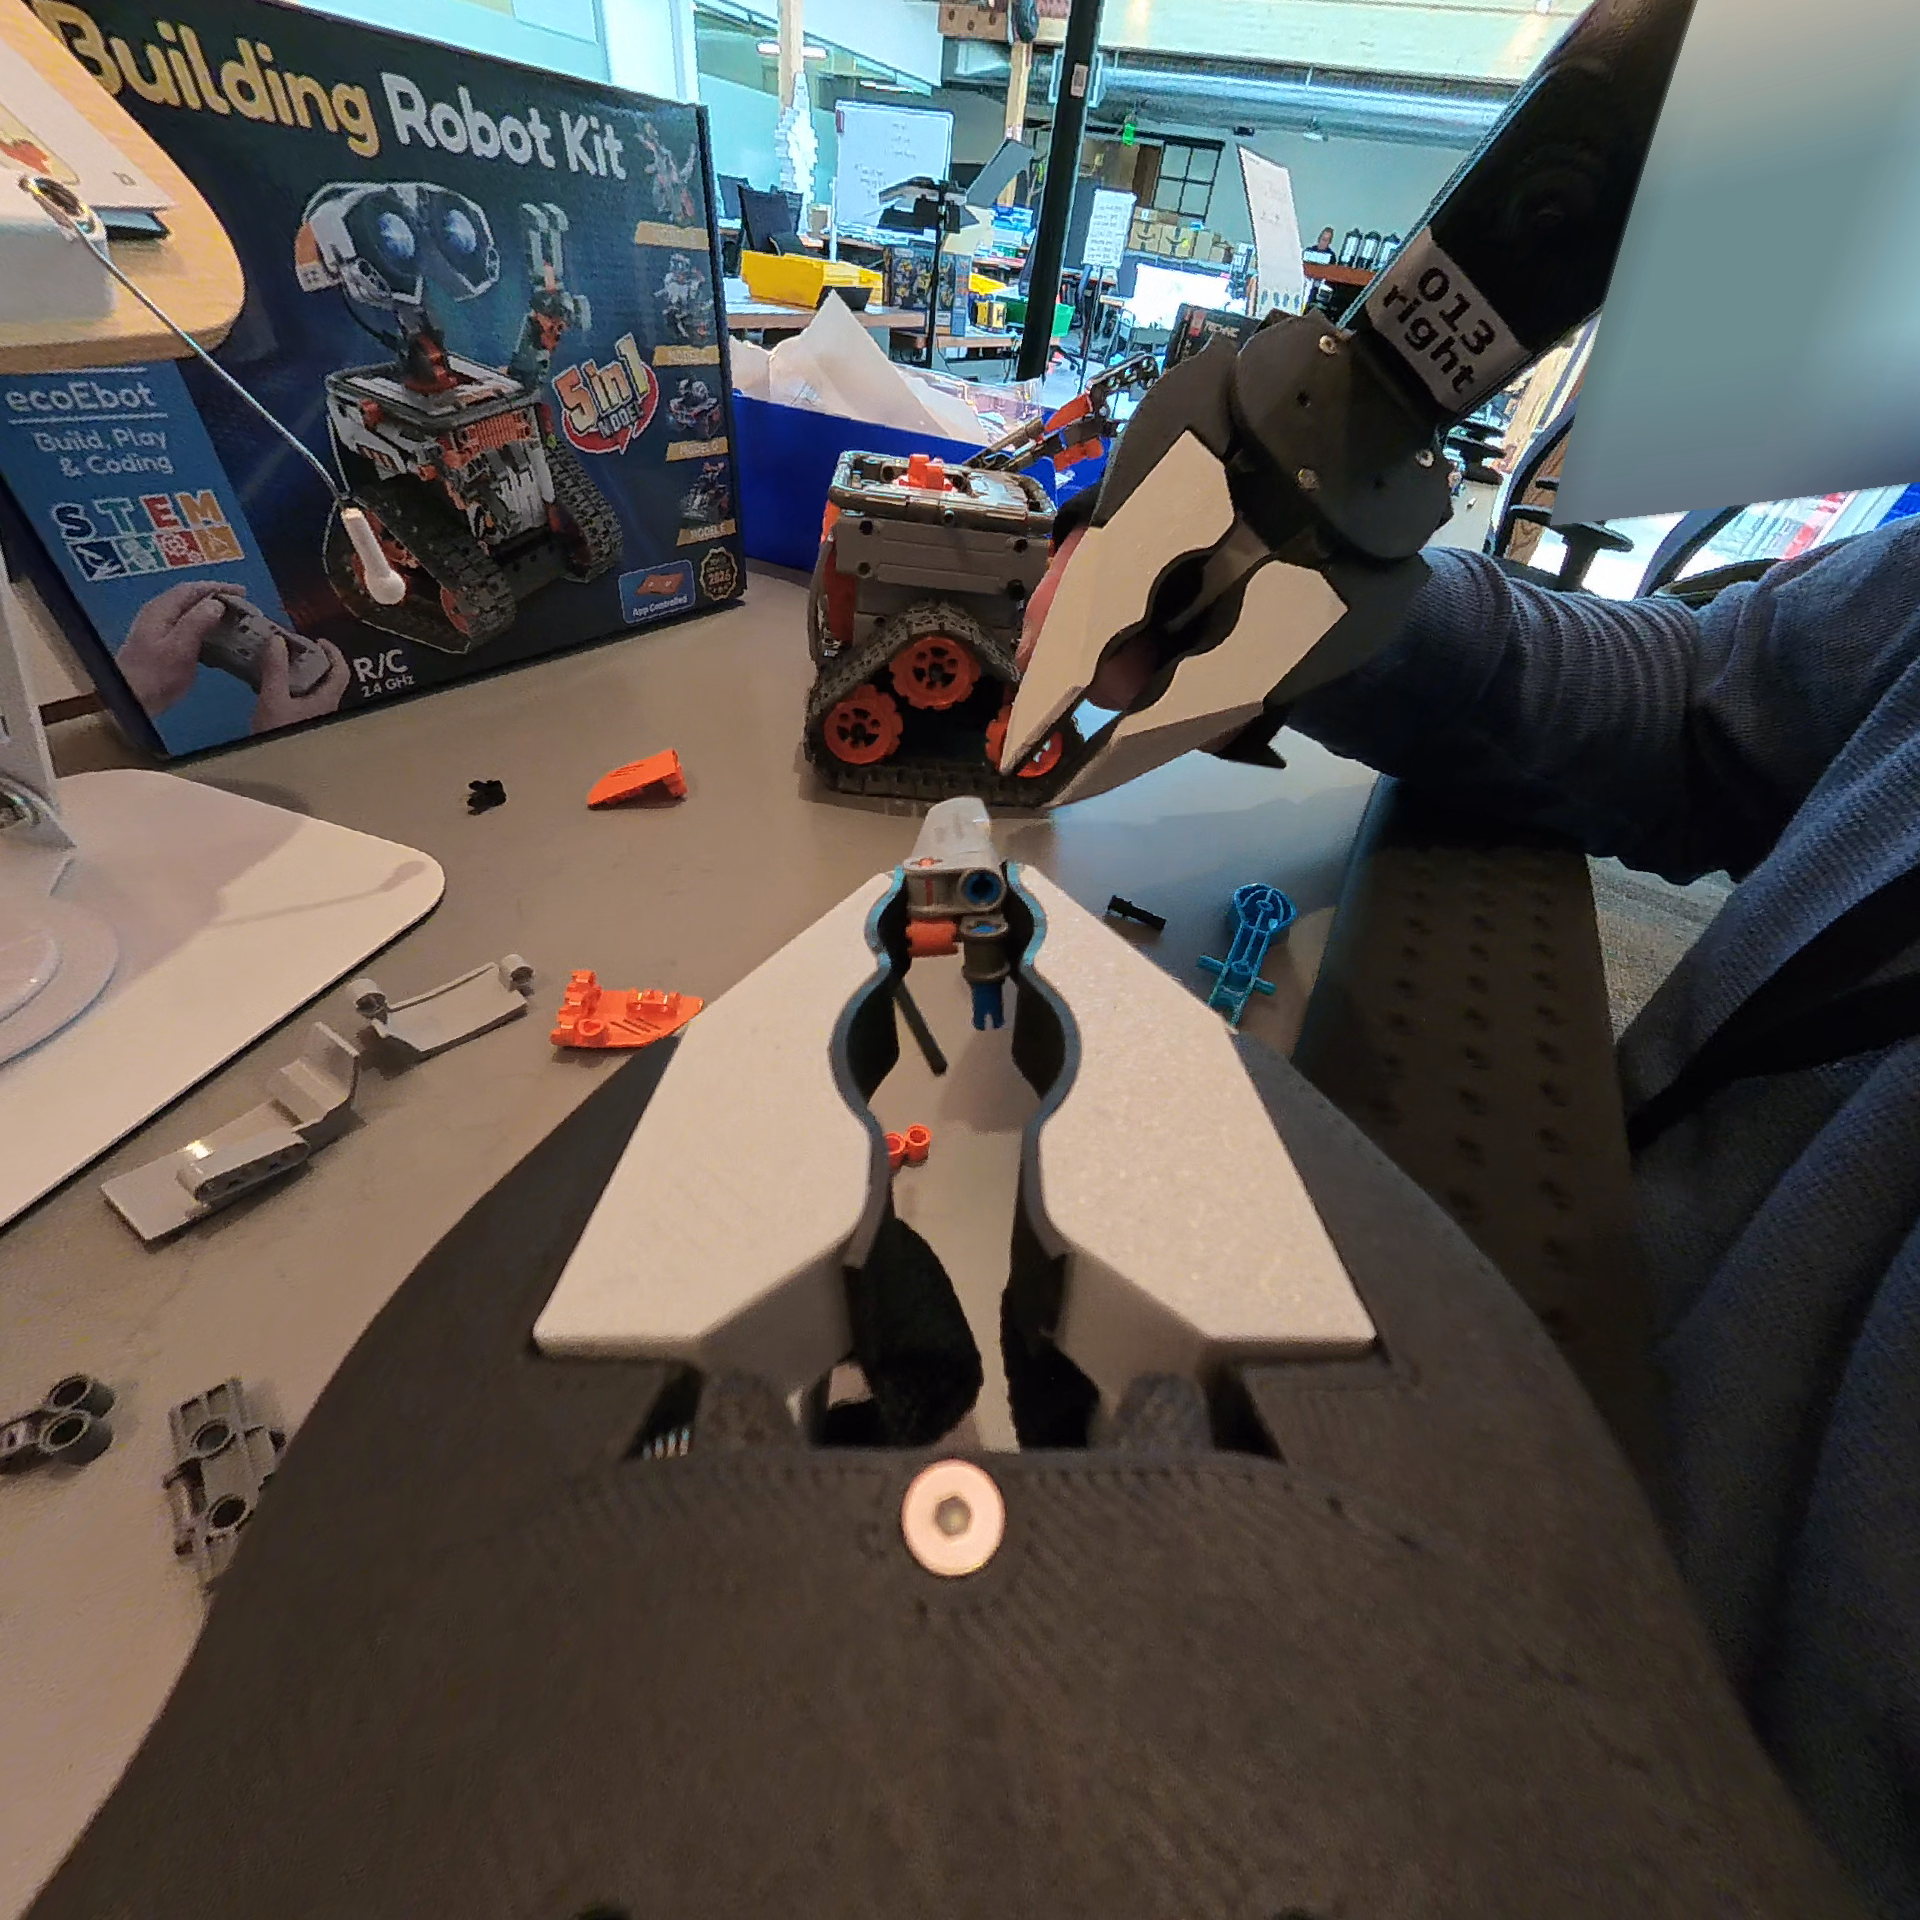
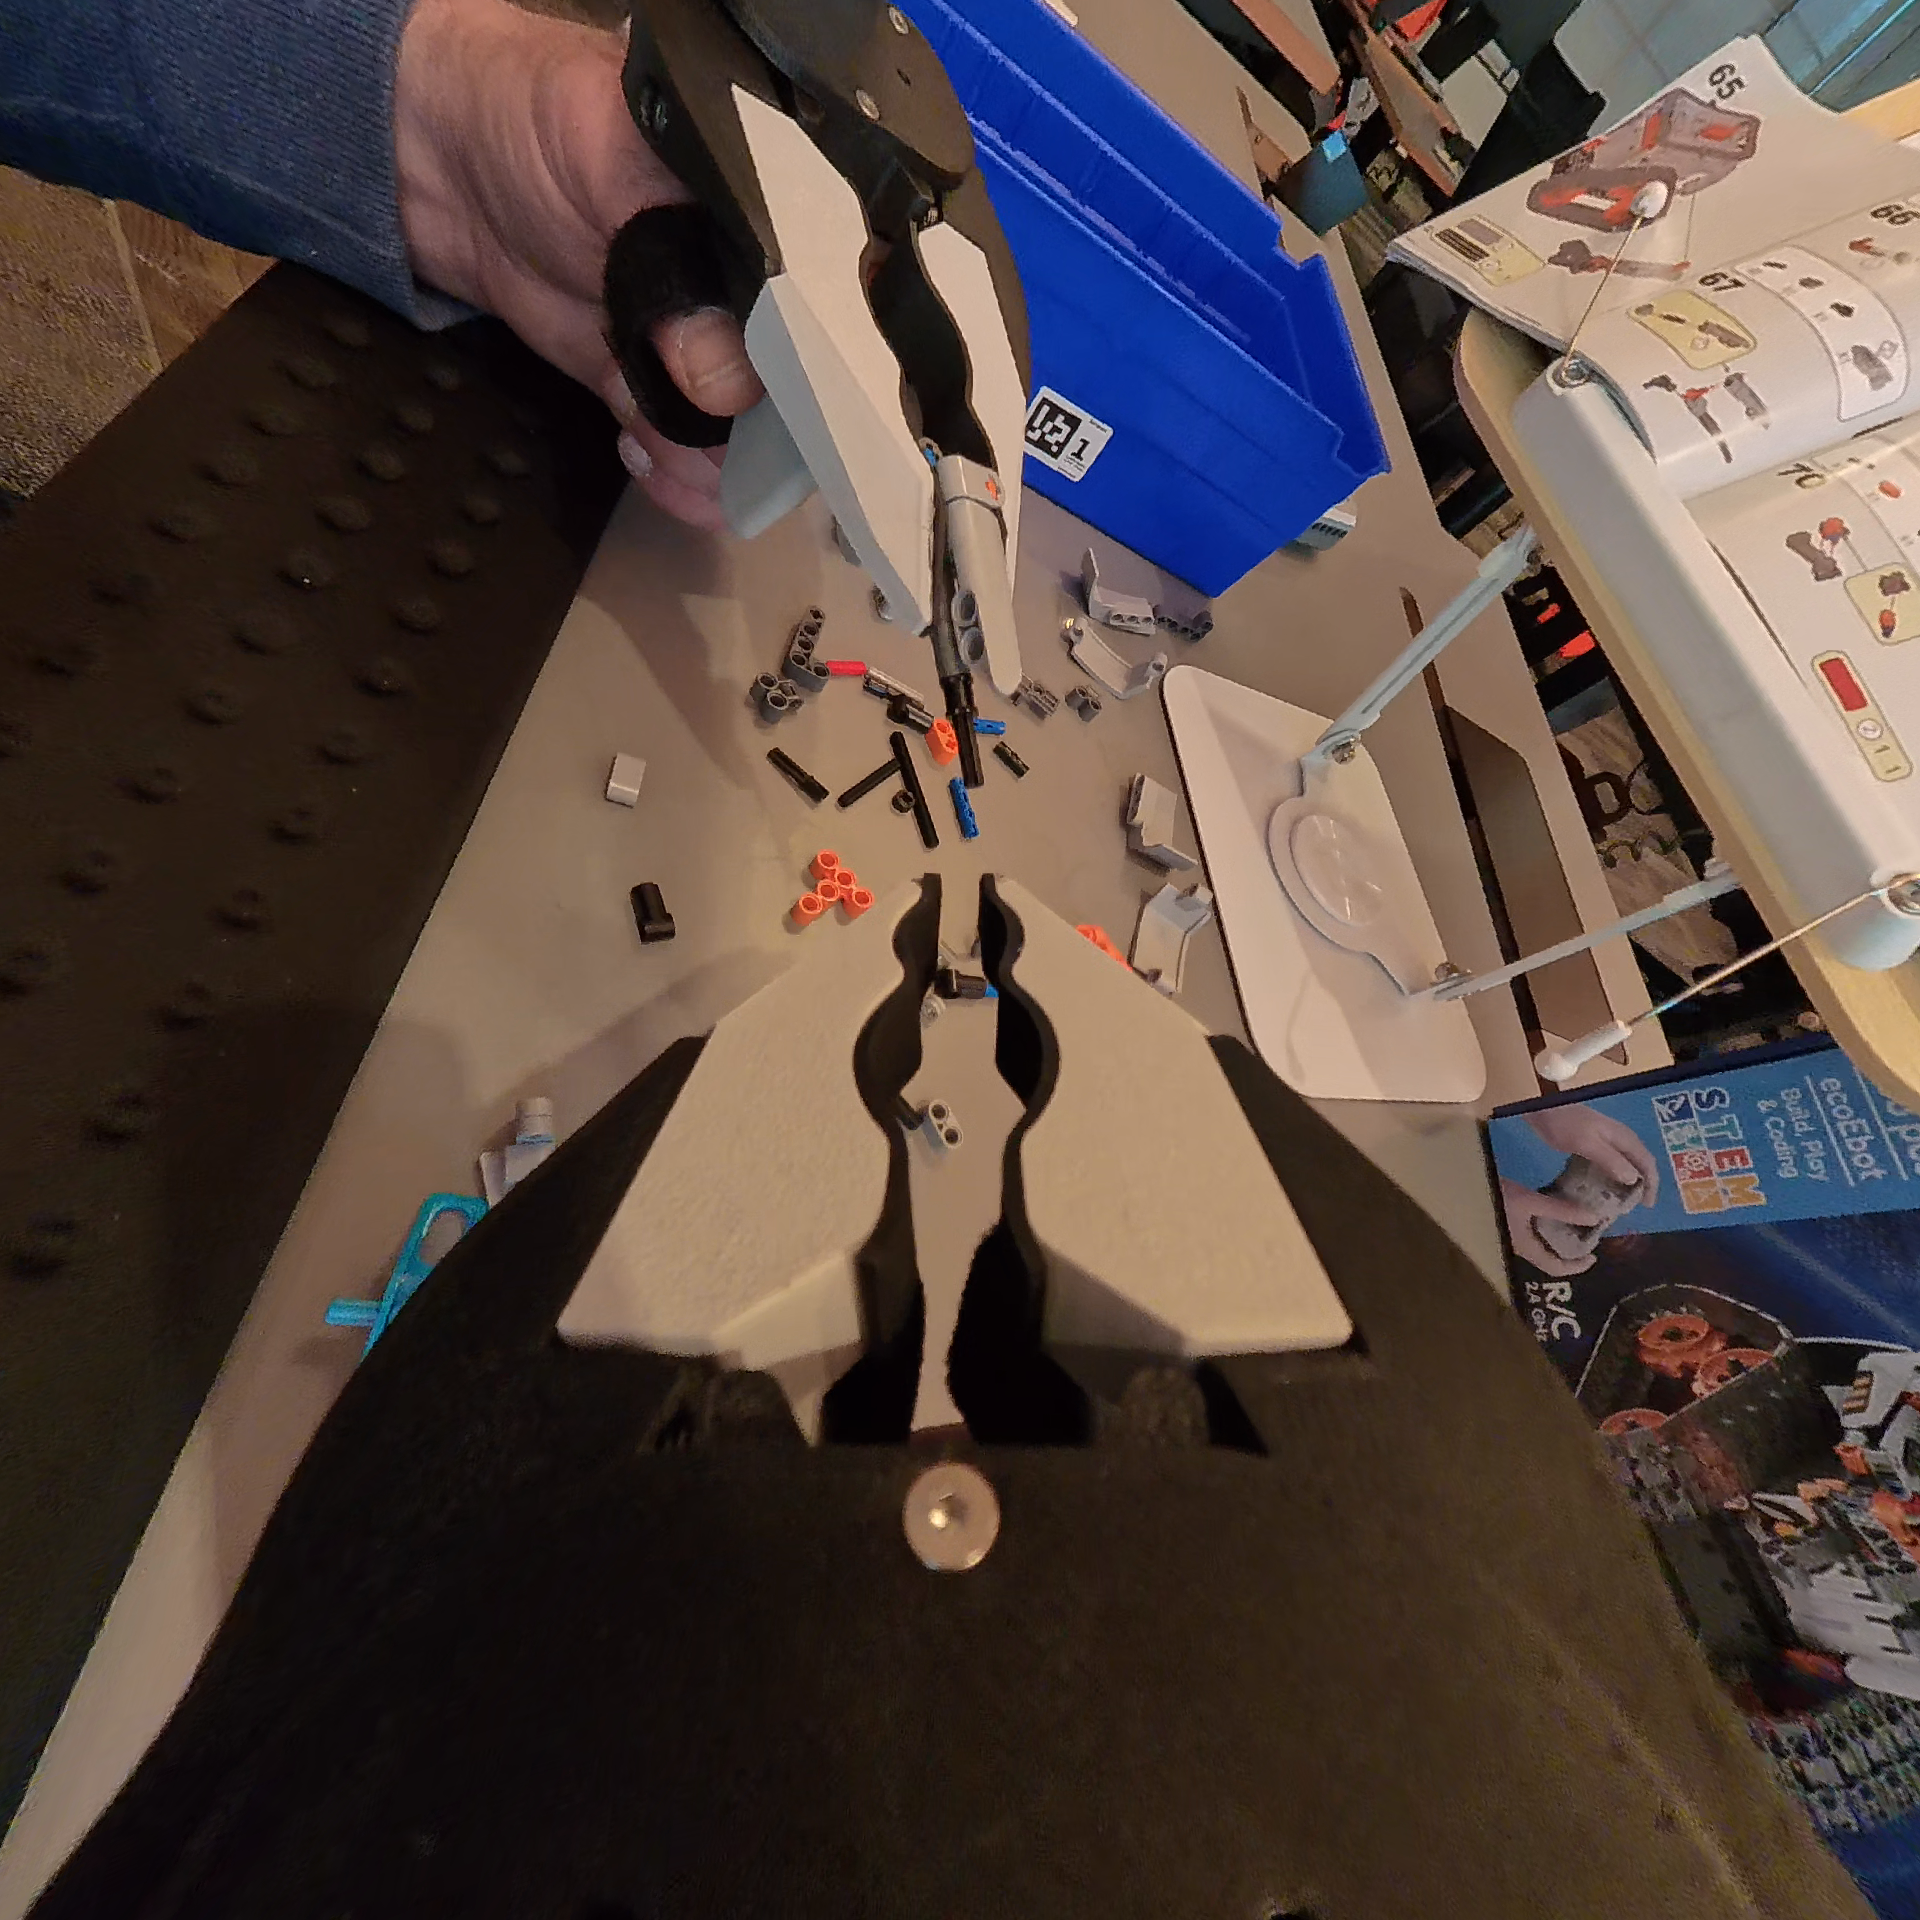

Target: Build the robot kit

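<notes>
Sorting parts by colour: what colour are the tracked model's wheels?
Orange wheels, clearest in the left wrist view.

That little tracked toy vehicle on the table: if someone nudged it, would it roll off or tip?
The tracked vehicle probably creeps rather than rolls freely: rubbery treads wrap its orange wheels. Its boxy body sits tall over the tracks, so a high push might tip it. Being snap-together bricks, pieces could pop off.

Lettering: blue kit box [image 1: 395,395]; white label [image 1: 1444,322], right tool [image 1: 1044,779]; sticker [image 2: 1067,431], blue bin [image 2: 1195,312]; booklet [image 2: 1714,312].
</notes>
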Demonstrator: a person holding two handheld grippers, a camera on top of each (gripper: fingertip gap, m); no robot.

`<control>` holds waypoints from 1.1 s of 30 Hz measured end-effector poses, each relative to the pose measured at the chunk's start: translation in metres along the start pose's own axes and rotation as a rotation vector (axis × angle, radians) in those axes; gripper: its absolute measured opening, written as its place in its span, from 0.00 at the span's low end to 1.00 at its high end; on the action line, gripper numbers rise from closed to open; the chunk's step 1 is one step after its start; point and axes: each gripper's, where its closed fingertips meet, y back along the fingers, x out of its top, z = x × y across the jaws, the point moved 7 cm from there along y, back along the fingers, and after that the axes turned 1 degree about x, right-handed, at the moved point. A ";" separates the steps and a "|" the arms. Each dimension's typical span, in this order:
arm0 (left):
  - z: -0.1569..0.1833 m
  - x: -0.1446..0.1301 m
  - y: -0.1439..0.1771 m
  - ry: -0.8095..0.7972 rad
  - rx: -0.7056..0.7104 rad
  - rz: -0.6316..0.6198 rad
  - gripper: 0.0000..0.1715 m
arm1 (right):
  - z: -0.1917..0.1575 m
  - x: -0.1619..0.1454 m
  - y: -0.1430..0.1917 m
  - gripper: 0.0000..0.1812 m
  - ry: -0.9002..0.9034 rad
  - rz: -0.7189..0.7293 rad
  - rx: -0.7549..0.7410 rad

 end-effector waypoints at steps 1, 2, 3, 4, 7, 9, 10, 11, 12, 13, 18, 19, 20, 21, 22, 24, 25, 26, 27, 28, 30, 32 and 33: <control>0.000 0.000 0.000 0.000 0.003 0.001 0.08 | 0.001 -0.001 0.001 0.03 -0.006 -0.001 -0.001; -0.001 0.000 0.000 -0.001 0.005 0.002 0.08 | 0.001 -0.002 0.001 0.03 -0.010 -0.003 -0.003; -0.001 0.000 0.001 -0.001 0.011 0.002 0.08 | 0.002 -0.004 0.002 0.03 -0.014 -0.006 -0.004; -0.002 0.000 0.002 0.000 0.017 0.005 0.08 | 0.002 -0.005 0.002 0.03 -0.018 -0.012 -0.007; -0.005 0.003 0.007 -0.008 0.046 0.021 0.08 | 0.007 -0.007 0.005 0.03 -0.043 -0.024 -0.025; -0.007 0.006 0.016 -0.030 0.084 0.031 0.08 | 0.010 -0.009 0.006 0.04 -0.086 -0.030 -0.029; -0.009 0.008 0.021 -0.043 0.115 0.034 0.08 | 0.010 -0.009 0.005 0.05 -0.118 -0.027 -0.021; -0.011 0.009 0.028 -0.052 0.144 0.041 0.08 | 0.009 -0.009 0.003 0.06 -0.153 -0.019 -0.004; -0.014 0.010 0.035 -0.060 0.170 0.046 0.08 | 0.008 -0.010 0.000 0.06 -0.182 -0.016 0.011; -0.016 0.010 0.041 -0.072 0.201 0.043 0.08 | 0.007 -0.011 -0.004 0.06 -0.196 -0.027 0.015; -0.025 0.003 0.065 -0.089 0.302 0.041 0.08 | 0.013 -0.017 -0.025 0.10 -0.252 -0.128 0.029; -0.027 0.001 0.068 -0.092 0.324 0.038 0.08 | 0.015 -0.017 -0.029 0.10 -0.273 -0.132 0.038; -0.027 0.001 0.071 -0.097 0.340 0.040 0.08 | 0.016 -0.017 -0.033 0.10 -0.292 -0.141 0.052; -0.027 0.001 0.075 -0.107 0.351 0.045 0.08 | 0.016 -0.018 -0.037 0.11 -0.307 -0.155 0.068; -0.027 0.002 0.079 -0.118 0.361 0.048 0.08 | 0.017 -0.019 -0.040 0.11 -0.315 -0.170 0.081; -0.026 0.002 0.085 -0.132 0.381 0.049 0.08 | 0.015 -0.019 -0.046 0.10 -0.322 -0.194 0.140; -0.025 0.000 0.088 -0.135 0.385 0.047 0.08 | 0.012 -0.018 -0.050 0.10 -0.329 -0.206 0.181; -0.025 -0.001 0.090 -0.135 0.389 0.047 0.08 | 0.009 -0.017 -0.055 0.10 -0.331 -0.223 0.210; -0.025 -0.003 0.092 -0.134 0.391 0.049 0.08 | 0.005 -0.017 -0.060 0.10 -0.322 -0.246 0.231; -0.024 -0.003 0.093 -0.134 0.393 0.056 0.08 | 0.002 -0.017 -0.064 0.10 -0.307 -0.267 0.247; -0.023 -0.002 0.097 -0.137 0.395 0.072 0.08 | 0.000 -0.013 -0.072 0.10 -0.277 -0.277 0.252; -0.022 -0.002 0.102 -0.148 0.412 0.078 0.08 | 0.005 -0.006 -0.077 0.10 -0.268 -0.267 0.235; -0.022 -0.002 0.105 -0.153 0.425 0.083 0.08 | 0.010 -0.003 -0.079 0.11 -0.267 -0.262 0.219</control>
